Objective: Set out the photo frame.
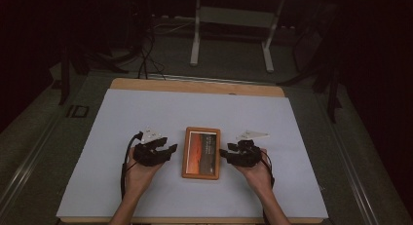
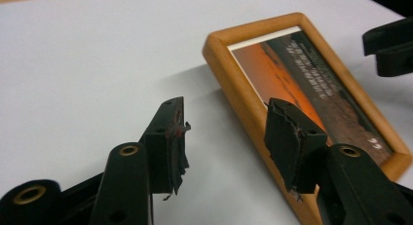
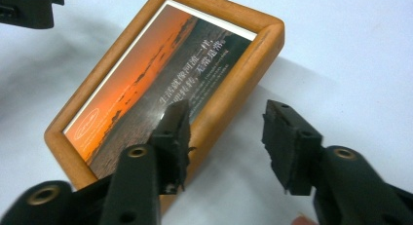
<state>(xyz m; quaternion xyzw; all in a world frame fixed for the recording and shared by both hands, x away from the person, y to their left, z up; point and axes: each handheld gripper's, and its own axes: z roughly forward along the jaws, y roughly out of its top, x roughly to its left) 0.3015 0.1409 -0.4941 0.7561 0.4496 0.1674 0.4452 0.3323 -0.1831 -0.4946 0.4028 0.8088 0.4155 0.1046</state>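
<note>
A wooden picture frame with an orange sunset print lies flat on the white sheet, between my two hands. My left gripper is open at the frame's left side. In the left gripper view its jaws straddle the frame's left wooden edge, one jaw over the print, and the left gripper holds nothing. My right gripper is open at the frame's right side. In the right gripper view the right gripper straddles the picture frame's right edge the same way.
The white sheet covers a wooden table whose far edge shows. Beyond it stand a white desk frame and cables on the dark floor. Bare sheet surrounds the frame on all sides.
</note>
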